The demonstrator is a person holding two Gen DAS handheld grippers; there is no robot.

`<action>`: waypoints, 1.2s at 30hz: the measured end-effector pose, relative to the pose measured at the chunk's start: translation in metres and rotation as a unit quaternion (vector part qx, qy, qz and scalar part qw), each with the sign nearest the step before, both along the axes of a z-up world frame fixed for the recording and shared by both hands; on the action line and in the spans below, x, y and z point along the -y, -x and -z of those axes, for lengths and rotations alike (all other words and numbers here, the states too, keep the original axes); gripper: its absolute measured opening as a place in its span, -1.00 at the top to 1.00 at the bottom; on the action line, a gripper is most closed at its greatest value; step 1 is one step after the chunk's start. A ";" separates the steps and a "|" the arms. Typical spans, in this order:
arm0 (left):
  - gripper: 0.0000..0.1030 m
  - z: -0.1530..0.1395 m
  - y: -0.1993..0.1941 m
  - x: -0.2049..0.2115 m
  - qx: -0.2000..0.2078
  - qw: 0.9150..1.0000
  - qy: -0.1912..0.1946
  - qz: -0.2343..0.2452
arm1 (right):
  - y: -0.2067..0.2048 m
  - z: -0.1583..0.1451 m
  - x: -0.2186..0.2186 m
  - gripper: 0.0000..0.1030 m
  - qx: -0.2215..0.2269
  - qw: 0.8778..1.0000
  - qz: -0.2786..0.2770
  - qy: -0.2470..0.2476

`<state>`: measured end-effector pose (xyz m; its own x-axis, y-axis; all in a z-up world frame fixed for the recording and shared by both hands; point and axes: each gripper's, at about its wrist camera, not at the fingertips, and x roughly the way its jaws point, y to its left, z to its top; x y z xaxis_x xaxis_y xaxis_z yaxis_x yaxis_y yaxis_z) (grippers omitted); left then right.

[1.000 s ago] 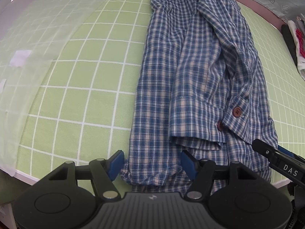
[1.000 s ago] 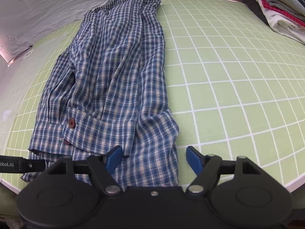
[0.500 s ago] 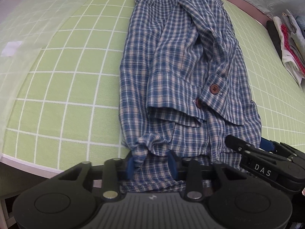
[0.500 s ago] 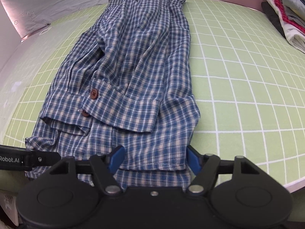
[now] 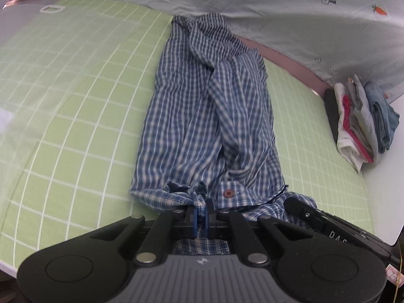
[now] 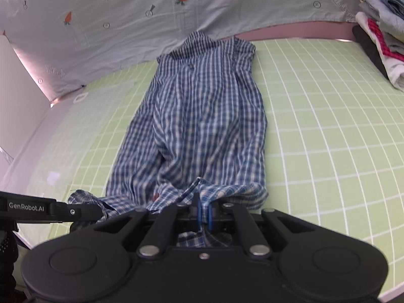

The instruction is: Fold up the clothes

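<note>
A blue and white plaid shirt lies lengthwise on the green grid mat, folded narrow, collar at the far end. My left gripper is shut on the shirt's near hem at its left corner, and the cloth bunches up between the blue pads. In the right wrist view the same shirt stretches away from me, and my right gripper is shut on the hem's right corner. Both corners are lifted off the mat. Each gripper shows at the edge of the other's view.
A stack of folded clothes sits at the mat's far right, also seen as folded clothes in the right wrist view. A pale sheet with carrot prints hangs behind the table. The mat's near edge lies just below the grippers.
Both grippers went from open around the hem to shut on it. Both then rose, lifting the hem, and the view now reaches the back sheet.
</note>
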<state>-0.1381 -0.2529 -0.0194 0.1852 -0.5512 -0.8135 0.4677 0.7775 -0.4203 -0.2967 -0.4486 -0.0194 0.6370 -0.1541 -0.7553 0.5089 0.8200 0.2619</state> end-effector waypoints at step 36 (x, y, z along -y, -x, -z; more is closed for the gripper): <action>0.44 0.035 -0.178 0.103 -0.034 0.995 -0.004 -0.094 | -0.132 0.051 0.155 0.33 -0.014 0.993 0.075 -0.085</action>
